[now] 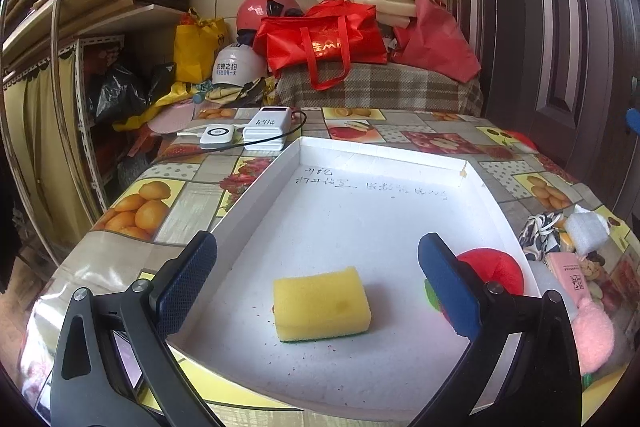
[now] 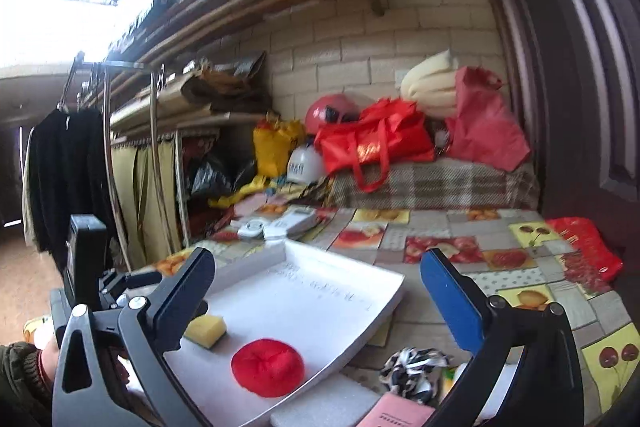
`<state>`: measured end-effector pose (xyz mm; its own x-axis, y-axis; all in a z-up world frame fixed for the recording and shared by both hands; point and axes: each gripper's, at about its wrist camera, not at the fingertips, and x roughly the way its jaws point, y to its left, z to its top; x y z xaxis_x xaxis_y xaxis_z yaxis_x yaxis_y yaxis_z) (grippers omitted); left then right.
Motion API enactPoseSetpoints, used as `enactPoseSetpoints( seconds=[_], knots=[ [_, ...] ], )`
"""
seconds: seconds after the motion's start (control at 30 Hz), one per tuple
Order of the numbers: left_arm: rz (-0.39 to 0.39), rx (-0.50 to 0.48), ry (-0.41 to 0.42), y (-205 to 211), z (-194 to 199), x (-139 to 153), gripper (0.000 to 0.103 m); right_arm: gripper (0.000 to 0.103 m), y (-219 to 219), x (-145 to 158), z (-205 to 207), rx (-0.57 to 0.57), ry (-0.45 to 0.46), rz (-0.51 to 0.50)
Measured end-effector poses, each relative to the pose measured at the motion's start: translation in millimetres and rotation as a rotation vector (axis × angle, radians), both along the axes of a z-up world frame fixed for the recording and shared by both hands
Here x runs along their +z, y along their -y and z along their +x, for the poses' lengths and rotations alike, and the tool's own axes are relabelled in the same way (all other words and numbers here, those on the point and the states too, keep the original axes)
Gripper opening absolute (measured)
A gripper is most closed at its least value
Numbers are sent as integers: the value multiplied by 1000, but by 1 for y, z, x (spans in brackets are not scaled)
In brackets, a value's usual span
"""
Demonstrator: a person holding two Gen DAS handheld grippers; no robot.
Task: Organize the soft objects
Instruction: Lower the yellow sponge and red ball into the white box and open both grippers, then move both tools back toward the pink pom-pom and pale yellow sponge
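Observation:
A white tray (image 1: 400, 163) lies on the fruit-print table. In it rest a yellow sponge (image 1: 321, 303) with a green underside and a red plush ball (image 1: 496, 269). My left gripper (image 1: 318, 281) is open and empty, its jaws straddling the sponge just above the tray. My right gripper (image 2: 318, 295) is open and empty, raised over the tray's right part (image 2: 384, 311); the red ball (image 2: 267, 367) and sponge (image 2: 206, 331) lie below it. A black-and-white fabric piece (image 2: 414, 367), a pink fluffy item (image 1: 592, 339) and white foam (image 1: 586, 233) lie right of the tray.
Two white power banks (image 1: 248, 133) with a cable sit beyond the tray's far left corner. A pink packet (image 1: 570, 273) lies by the tray's right rim. Red bags (image 1: 320, 43), helmets and foam pile on a plaid-covered bench behind. A dark door stands on the right.

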<state>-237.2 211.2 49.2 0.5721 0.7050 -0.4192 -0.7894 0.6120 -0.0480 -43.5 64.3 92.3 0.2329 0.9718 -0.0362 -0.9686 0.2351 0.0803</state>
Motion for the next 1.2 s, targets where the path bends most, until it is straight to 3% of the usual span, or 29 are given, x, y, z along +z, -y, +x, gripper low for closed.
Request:
enactPoseSetpoints(
  seconds=[0.1, 0.23, 0.33, 0.47, 0.53, 0.6, 0.67, 0.7, 0.77, 0.83, 1.07, 1.2],
  knots=[
    [30, -9, 21, 6, -3, 3, 102, 103, 38, 2, 8, -73, 21, 101],
    [71, -69, 52, 17, -5, 6, 102, 103, 47, -9, 25, -159, 52, -53],
    [69, -177, 95, 28, -3, 9, 102, 103, 55, -27, 46, -305, 51, -145],
    [76, -332, 101, 56, 6, 13, 102, 103, 66, -58, 89, -438, -82, -259],
    [133, -407, 103, 81, 7, 19, 102, 103, 69, -64, 108, -442, -197, -281],
    [147, -552, 119, 109, 6, 27, 102, 103, 72, -65, 114, -436, -237, -268],
    [59, -745, 103, 130, 12, 25, 102, 103, 69, -66, 112, -417, -240, -276],
    [21, -815, 69, 142, 19, 21, 102, 103, 65, -66, 111, -411, -232, -288],
    [17, -888, -36, 165, 30, 14, 102, 103, 71, -71, 102, -401, -210, -299],
    [27, -919, -95, 178, 37, 11, 102, 103, 67, -71, 97, -388, -185, -312],
    [-159, -902, -117, 162, 46, -4, 102, 103, 66, -75, 97, -390, -175, -332],
    [-178, -921, -120, 164, 46, -6, 100, 103, 67, -75, 100, -397, -190, -334]
  ],
)
